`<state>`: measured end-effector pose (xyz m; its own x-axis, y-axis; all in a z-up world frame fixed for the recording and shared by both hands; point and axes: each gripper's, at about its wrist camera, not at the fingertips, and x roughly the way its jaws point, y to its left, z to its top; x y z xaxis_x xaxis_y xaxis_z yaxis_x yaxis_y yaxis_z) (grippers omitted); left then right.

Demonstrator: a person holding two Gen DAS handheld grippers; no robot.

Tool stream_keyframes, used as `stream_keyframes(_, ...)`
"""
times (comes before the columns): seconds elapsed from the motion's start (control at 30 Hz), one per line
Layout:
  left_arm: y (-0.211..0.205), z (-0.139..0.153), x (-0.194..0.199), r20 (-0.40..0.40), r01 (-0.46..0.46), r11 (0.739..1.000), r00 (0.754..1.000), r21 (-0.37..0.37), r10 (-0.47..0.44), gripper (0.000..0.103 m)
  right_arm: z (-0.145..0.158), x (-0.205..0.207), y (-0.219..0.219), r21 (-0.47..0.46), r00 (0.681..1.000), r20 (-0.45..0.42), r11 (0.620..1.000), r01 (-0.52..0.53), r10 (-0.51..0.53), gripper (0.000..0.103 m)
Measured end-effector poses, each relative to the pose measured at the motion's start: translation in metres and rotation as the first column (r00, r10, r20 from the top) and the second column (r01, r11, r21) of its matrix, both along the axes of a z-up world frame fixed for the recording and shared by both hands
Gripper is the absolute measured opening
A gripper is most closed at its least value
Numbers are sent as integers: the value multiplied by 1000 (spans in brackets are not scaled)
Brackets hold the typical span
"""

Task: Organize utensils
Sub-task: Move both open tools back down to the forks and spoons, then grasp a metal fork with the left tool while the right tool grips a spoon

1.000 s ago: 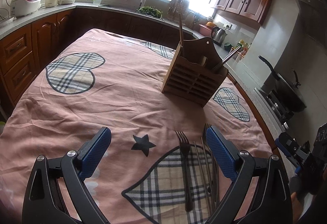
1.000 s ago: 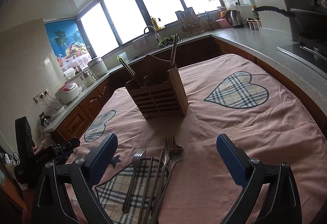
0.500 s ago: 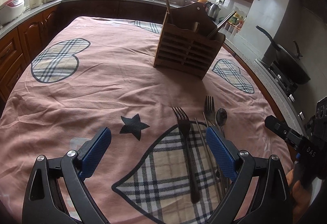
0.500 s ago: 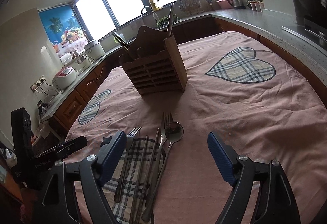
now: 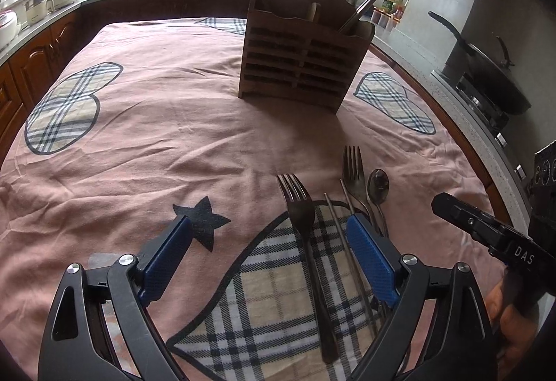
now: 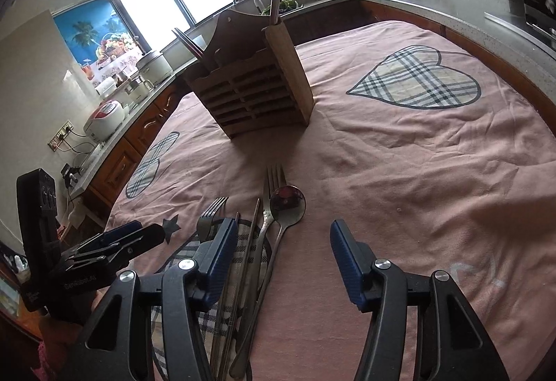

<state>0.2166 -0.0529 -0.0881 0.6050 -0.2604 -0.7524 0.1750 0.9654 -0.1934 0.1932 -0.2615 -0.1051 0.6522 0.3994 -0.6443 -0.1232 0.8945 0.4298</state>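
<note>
Both grippers, left point(image 5: 267, 252) and right point(image 6: 281, 261), jaws released, hover over thin, stiff, slippery cutlery point(image 5: 312, 242), best pinched mid-handle.

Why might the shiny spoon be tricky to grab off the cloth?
The spoon looks like polished metal, so it is probably stiff but slippery between fingers. It lies flat and thin on the pink cloth, so pinching it could be fiddly. Its handle runs right beside a fork, so nudging one would likely shift the other.
</note>
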Motion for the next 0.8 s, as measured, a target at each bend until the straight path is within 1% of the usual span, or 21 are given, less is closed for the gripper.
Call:
stream_keyframes(0.1, -5, -5, 6, -15, 8, 1000, 1000, 9, -7, 89, -3, 3, 0, -1, 1000, -10, 1000, -2, 2, 57)
stream_keyframes(0.2, -10, -12, 15, -31, 14, 1000, 999, 19, -13, 83, -4, 6, 1, -5, 1000, -16, 1000, -2, 2, 57)
stream_keyframes(0.27, -13, -16, 20, -45, 18, 999, 999, 27, -17, 76, -5, 7, 0, -7, 1000, -19, 1000, -3, 3, 57)
stream_keyframes(0.3, -14, -18, 23, -52, 23, 999, 998, 28, -21, 75, -5, 8, 0, -8, 1000, -21, 1000, -3, 3, 56)
stream_keyframes(0.37, -16, -21, 29, -65, 30, 999, 998, 28, -29, 69, -7, 10, 0, -13, 1000, -25, 1000, -3, 3, 53)
stream_keyframes(0.43, -17, -23, 33, -72, 36, 999, 997, 30, -34, 67, -8, 13, -1, -12, 999, -32, 1000, -1, 0, 52)
stream_keyframes(0.57, -22, -28, 40, -84, 54, 998, 995, 41, -50, 66, -11, 18, -1, -11, 999, -42, 1000, -4, 3, 50)
stream_keyframes(0.6, -24, -29, 42, -88, 62, 997, 994, 45, -58, 64, -12, 20, 0, -12, 999, -45, 1000, -6, 5, 50)
stream_keyframes(0.63, -26, -31, 42, -89, 72, 996, 994, 55, -67, 51, -13, 22, 1, -14, 999, -47, 1000, -6, 6, 50)
stream_keyframes(0.67, -28, -32, 42, -86, 81, 994, 994, 68, -75, 41, -13, 23, 1, -15, 999, -50, 1000, -9, 8, 50)
stream_keyframes(0.7, -29, -31, 41, -76, 86, 993, 994, 81, -80, 37, -14, 25, 3, -16, 998, -54, 1000, -13, 12, 49)
stream_keyframes(0.73, -28, -31, 41, -80, 99, 992, 992, 74, -93, 27, -15, 26, 4, -19, 998, -57, 1000, -16, 15, 49)
stream_keyframes(0.8, -24, -30, 39, -82, 106, 992, 992, 62, -100, 26, -15, 28, 8, -26, 998, -61, 999, -25, 24, 48)
